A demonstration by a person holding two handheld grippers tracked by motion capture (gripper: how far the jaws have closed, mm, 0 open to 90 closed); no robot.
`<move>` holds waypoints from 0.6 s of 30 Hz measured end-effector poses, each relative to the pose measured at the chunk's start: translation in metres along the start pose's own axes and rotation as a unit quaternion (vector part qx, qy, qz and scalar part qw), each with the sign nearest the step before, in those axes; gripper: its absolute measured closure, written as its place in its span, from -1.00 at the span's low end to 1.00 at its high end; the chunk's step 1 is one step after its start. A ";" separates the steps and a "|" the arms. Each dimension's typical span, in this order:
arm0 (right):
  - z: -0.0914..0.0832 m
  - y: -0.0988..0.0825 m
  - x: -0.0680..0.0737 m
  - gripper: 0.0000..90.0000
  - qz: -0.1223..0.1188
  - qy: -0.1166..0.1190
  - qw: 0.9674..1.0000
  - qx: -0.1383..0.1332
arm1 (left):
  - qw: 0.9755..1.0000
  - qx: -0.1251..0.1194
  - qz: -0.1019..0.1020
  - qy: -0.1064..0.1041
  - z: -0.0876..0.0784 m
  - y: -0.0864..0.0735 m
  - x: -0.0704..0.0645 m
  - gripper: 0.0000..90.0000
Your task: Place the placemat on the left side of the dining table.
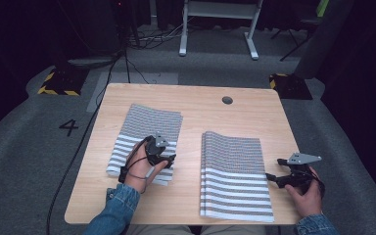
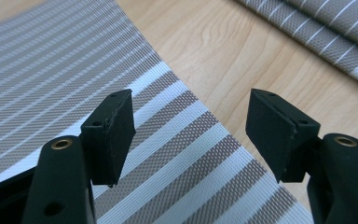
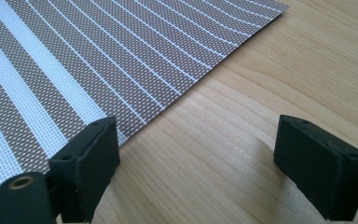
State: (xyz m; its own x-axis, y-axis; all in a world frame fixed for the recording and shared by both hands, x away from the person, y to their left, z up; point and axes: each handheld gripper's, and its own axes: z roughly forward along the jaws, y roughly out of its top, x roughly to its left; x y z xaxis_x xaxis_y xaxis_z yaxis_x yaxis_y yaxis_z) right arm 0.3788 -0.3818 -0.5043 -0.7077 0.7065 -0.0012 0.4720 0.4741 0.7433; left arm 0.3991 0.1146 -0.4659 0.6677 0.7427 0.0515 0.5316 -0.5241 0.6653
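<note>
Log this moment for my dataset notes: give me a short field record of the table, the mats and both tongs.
surface: light wooden table with a round grommet hole
left item: stack of grey-and-white striped woven placemats, angled
right item: second grey-and-white striped woven placemat stack, near front edge
left tongs: open, over left stack's edge
right tongs: open, over bare wood beside right stack's edge
contact: neither grips a mat
</note>
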 end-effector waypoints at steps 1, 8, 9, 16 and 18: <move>0.000 0.000 0.000 -0.68 0.000 0.000 1.000 0.000 | 1.000 0.000 0.000 0.000 0.000 0.000 0.000 -0.28; 0.000 0.000 0.000 -0.68 0.000 0.000 1.000 0.000 | 0.999 0.025 -0.026 0.002 0.032 0.001 -0.001 -0.32; 0.000 0.000 0.000 -0.68 0.000 0.000 1.000 0.000 | 0.999 0.018 -0.040 -0.001 0.036 0.000 0.001 -0.35; 0.000 0.000 0.000 -0.68 0.000 0.000 1.000 0.000 | 0.999 0.017 -0.043 -0.007 0.029 -0.002 0.015 0.22; 0.000 0.000 0.000 -0.68 0.000 0.000 1.000 0.000 | 0.999 0.017 -0.048 -0.014 0.028 -0.003 0.017 0.35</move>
State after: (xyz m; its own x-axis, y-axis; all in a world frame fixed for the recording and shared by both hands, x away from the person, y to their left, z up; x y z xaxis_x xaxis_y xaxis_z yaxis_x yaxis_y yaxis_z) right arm 0.3788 -0.3818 -0.5043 -0.7077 0.7065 -0.0016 0.4717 0.4741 0.7434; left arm 0.4233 0.1166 -0.4879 0.6268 0.7785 -0.0322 0.6112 -0.4656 0.6400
